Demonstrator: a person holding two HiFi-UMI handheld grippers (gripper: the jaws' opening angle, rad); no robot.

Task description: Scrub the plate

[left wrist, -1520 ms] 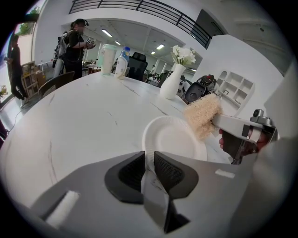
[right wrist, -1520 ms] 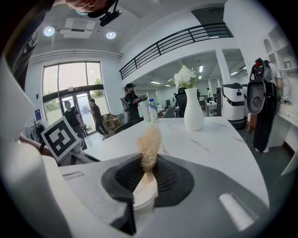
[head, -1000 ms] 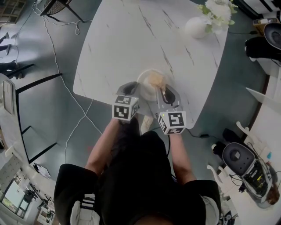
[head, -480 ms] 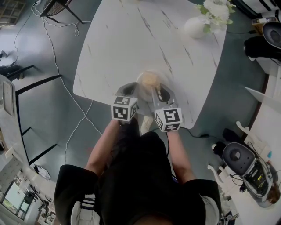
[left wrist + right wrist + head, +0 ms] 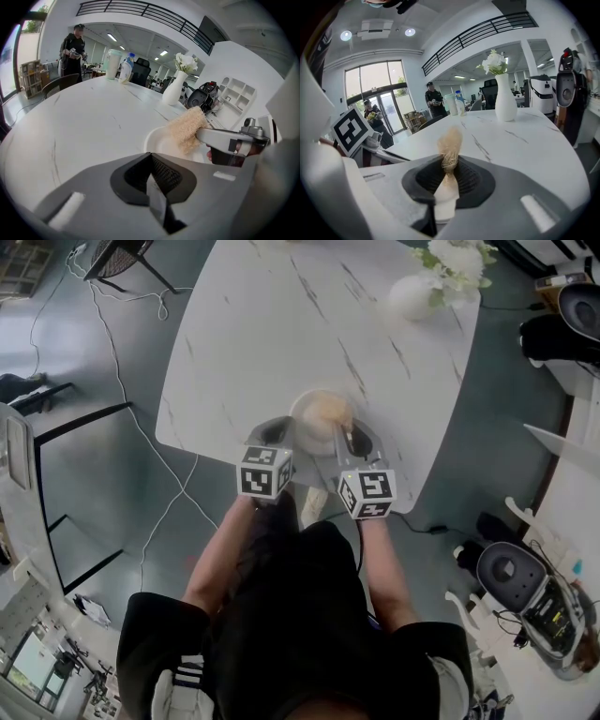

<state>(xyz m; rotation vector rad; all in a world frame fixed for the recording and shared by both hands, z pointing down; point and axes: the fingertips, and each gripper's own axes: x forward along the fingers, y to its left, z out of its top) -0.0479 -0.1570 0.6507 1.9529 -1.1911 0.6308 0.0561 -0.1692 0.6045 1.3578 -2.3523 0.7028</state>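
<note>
At the near edge of the worktop (image 5: 281, 324): we saw the white plate (image 5: 304, 424) lying flat between the two grippers, close to the rim of the marbled white top.
Plate: round and pale, with the tan scrubber (image 5: 330, 410) over its middle.
Scrubber: a coarse, fibrous pad. In the right gripper view it stood up out of the pinch, its lower end squeezed narrow.
Right gripper (image 5: 354, 444): its fingers (image 5: 469, 180) were clamped on the scrubber, and it reached over the plate from the person's side.
Left gripper (image 5: 273, 434): its fingers (image 5: 165, 174) were closed together just beside the plate's left rim. We could not tell whether the rim was pinched between them, because the gripper's own body hid that edge.
Vase (image 5: 414, 298): white, holding white flowers, at the far right corner of the worktop, well apart from the plate.
Floor (image 5: 112, 474): grey, with thin cables (image 5: 120, 395) trailing across it to the left of the worktop.
Background: in the left gripper view a person (image 5: 72, 49) stood beyond the far end of the worktop, near two containers (image 5: 114, 63).
</note>
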